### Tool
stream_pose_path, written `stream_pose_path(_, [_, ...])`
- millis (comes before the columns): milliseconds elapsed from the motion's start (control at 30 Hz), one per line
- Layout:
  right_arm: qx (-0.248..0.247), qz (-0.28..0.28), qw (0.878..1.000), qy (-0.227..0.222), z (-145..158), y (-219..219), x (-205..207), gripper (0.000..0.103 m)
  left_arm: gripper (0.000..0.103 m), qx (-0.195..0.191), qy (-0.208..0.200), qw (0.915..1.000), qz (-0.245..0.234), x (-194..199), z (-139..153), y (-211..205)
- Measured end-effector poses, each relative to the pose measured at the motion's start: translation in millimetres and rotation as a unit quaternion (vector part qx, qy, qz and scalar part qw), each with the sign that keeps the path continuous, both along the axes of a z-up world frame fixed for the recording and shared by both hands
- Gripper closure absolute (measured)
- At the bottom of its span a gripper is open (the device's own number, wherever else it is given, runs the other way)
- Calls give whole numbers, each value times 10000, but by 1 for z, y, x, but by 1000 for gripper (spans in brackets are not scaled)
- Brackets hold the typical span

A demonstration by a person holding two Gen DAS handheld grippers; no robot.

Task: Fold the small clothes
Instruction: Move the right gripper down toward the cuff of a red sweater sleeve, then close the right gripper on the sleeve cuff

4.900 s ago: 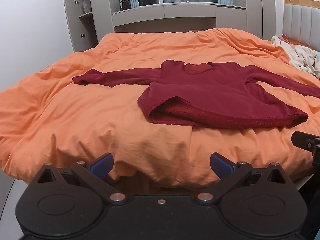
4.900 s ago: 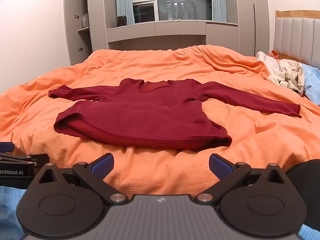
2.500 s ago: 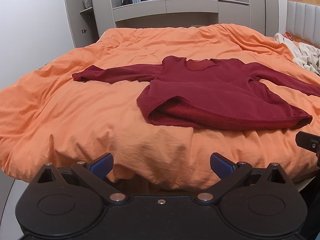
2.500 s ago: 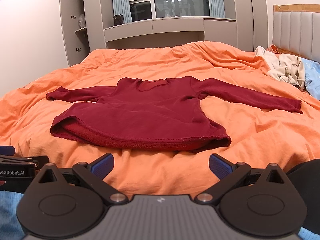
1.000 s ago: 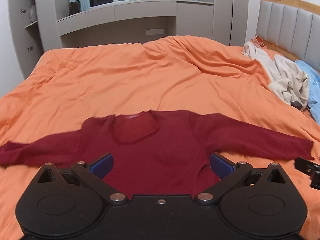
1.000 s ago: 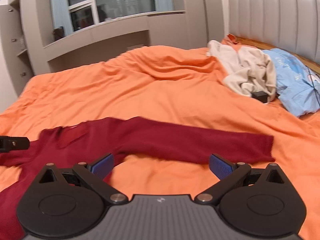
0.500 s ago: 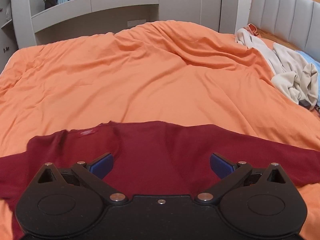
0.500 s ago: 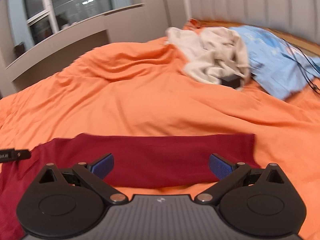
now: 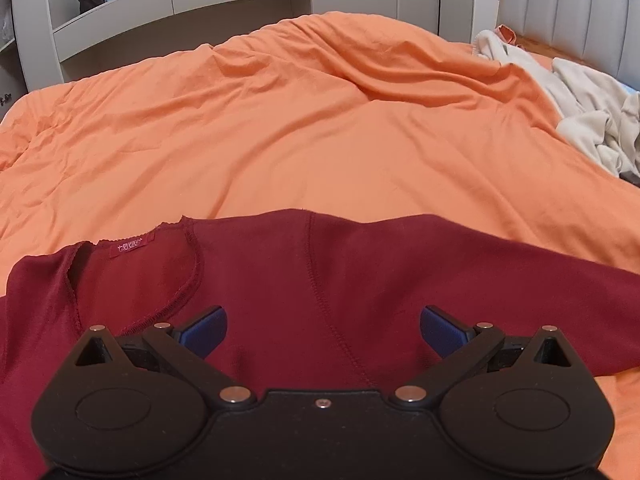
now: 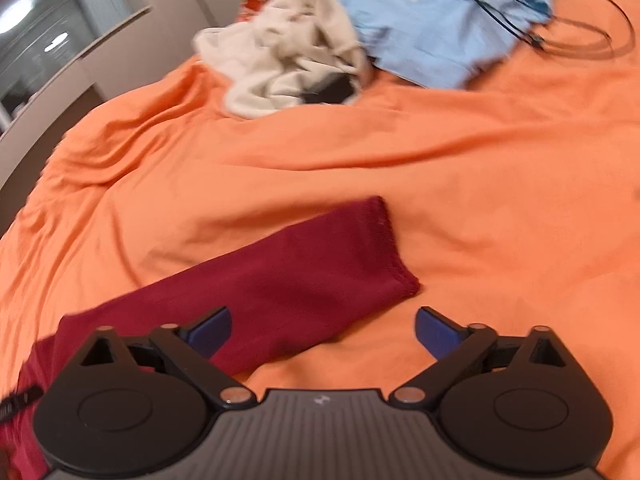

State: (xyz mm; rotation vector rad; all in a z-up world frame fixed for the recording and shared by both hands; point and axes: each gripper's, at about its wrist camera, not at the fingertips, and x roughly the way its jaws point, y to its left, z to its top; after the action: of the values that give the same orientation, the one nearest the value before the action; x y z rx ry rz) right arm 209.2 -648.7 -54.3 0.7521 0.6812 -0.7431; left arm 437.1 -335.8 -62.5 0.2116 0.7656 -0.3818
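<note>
Left gripper (image 9: 322,330): jaws spread wide with nothing pinched, hovering over the shoulder seam of the dark red long-sleeved top (image 9: 280,280), just right of its neckline.
Right gripper (image 10: 323,330): jaws wide, having just narrowed a little; the sleeve's cuff end (image 10: 384,256) lies ahead between the blue pads (image 10: 210,330), not pinched.
Dark red top: spread flat on the orange duvet (image 9: 280,120), neck label (image 9: 131,246) showing, one sleeve (image 10: 280,288) stretched out straight.
Orange duvet: rumpled, covering the whole bed.
Cream garment (image 10: 288,48): bunched up beyond the sleeve, well apart from it.
Light blue fabric (image 10: 432,24): beside the cream garment, black cables (image 10: 580,36) trailing across it.
Grey shelving (image 9: 200,4): behind the bed.
</note>
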Motion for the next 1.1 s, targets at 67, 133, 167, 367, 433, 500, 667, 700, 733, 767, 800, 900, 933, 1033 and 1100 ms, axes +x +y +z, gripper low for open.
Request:
stream_pose_path(67, [98, -259, 9996, 78, -10, -3, 3, 11, 0, -5, 32, 10000, 5, 2, -5, 0])
stream_pose_path(133, [161, -448, 9988, 67, -20, -5, 4, 14, 0, 34, 53, 10000, 39, 4, -9, 0])
stream_pose_path(167, [148, -510, 9986, 49, -23, -5, 5, 15, 0, 70, 54, 9999, 53, 5, -10, 0])
stream_pose_path(367, [112, -951, 9946, -412, -34, -11, -9, 42, 0, 74, 90, 9998, 152, 7, -8, 5])
stream_pose_path(433, [207, -1139, 9912, -638, -38, -16, -19, 55, 0, 62, 164, 9995, 261, 8, -5, 6])
stream_pose_path(500, [270, -1266, 9885, -786, -44, -20, -26, 66, 0, 105, 263, 9990, 348, 11, -4, 8])
stream_pose_path(667, [142, -1358, 9875, -789, -44, -19, -27, 90, 0, 101, 430, 9977, 508, 15, 7, 21])
stream_pose_path(700, [68, -1352, 9878, -766, -42, -18, -24, 93, 0, 73, 463, 9974, 549, 16, 13, 27])
stream_pose_path(733, [-43, -1331, 9884, -728, -37, -15, -22, 95, 1, 95, 489, 9969, 601, 17, 18, 31])
stream_pose_path(767, [-163, -1275, 9894, -682, -33, -13, -20, 96, 1, 150, 491, 9965, 655, 18, 23, 36])
stream_pose_path(800, [-264, -1224, 9901, -629, -29, -10, -17, 96, 1, 235, 472, 9961, 702, 18, 30, 42])
stream_pose_path(900, [-420, -1065, 9906, -745, -12, -1, -13, 97, 0, 387, 418, 9961, 680, 19, 50, 59])
stream_pose_path(933, [-469, -962, 9911, -797, -5, 2, -10, 97, 0, 342, 418, 9966, 627, 20, 56, 67])
stream_pose_path(1033, [-763, -528, 9909, -980, 26, 19, 5, 97, 0, 71, 480, 9969, 623, 23, 74, 95])
stream_pose_path(1100, [-856, -143, 9889, -1208, 50, 33, 21, 97, 0, -104, 524, 9964, 663, 23, 83, 115])
